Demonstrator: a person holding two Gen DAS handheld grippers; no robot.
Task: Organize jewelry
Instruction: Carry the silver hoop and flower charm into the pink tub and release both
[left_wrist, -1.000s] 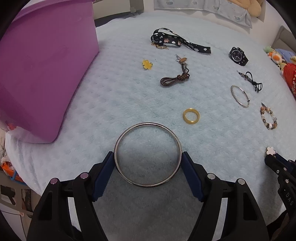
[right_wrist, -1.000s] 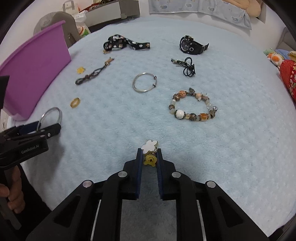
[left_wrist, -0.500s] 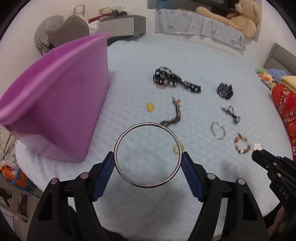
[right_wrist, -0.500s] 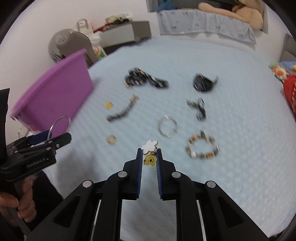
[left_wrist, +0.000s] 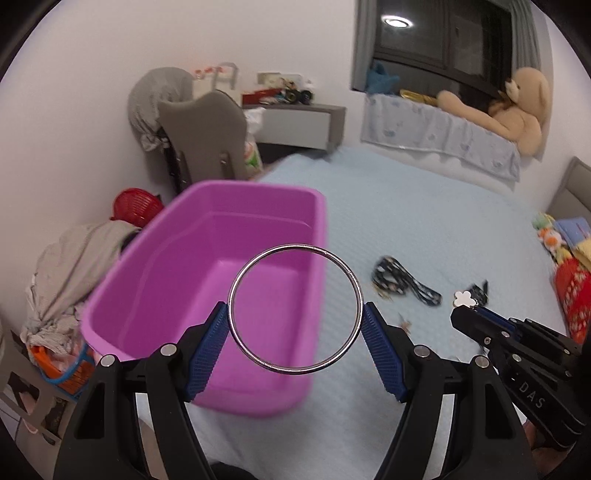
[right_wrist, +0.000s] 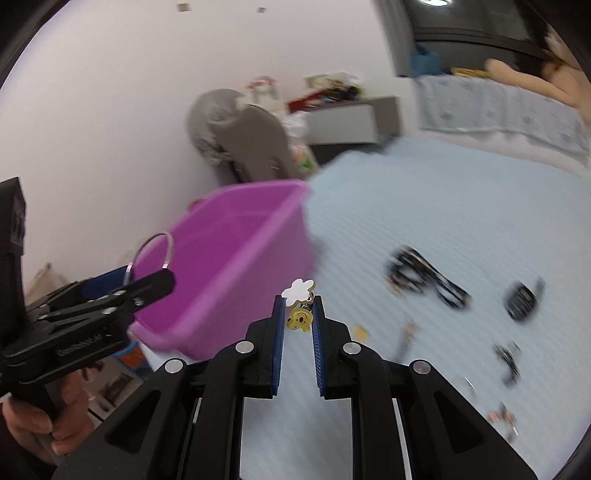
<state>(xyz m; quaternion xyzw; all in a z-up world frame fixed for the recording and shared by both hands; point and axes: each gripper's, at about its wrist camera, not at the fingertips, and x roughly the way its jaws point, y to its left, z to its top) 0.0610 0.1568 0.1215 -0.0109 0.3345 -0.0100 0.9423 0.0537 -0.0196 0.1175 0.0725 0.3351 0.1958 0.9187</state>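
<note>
1. The silver bangle (left_wrist: 294, 310) is held across its width between the blue fingers (left_wrist: 207, 347) of the left gripper (left_wrist: 294, 343); its ring faces the camera, raised above the bed.
2. The purple bin (left_wrist: 207, 295) lies directly ahead of and below the bangle, its open mouth showing through the ring's left half. Its long axis runs from near to far, and the bangle seems to hang about over its near right wall.
3. The right gripper (right_wrist: 298, 314) has its fingers drawn narrow on a small charm clip (right_wrist: 300, 295), a white flower shape above a yellow bear face. In the right wrist view the bin (right_wrist: 236, 258) sits ahead and to its left.
4. The left gripper looks nearer the bin, so its bangle is probably the first to go in; judging from this, a short move forward and left would put the ring over the bin's floor before the fingers spread.
5. The bin floor looks bare as far as it shows.
6. The bed (left_wrist: 424, 221) has a pale blue quilted cover; a black patterned strap (left_wrist: 402, 282) and other blurred pieces lie to the right, well apart from the bin.
7. Beyond are a grey chair (left_wrist: 207, 136), a teddy bear (left_wrist: 517, 110) on the far ledge, and laundry (left_wrist: 62, 273) at left.
</note>
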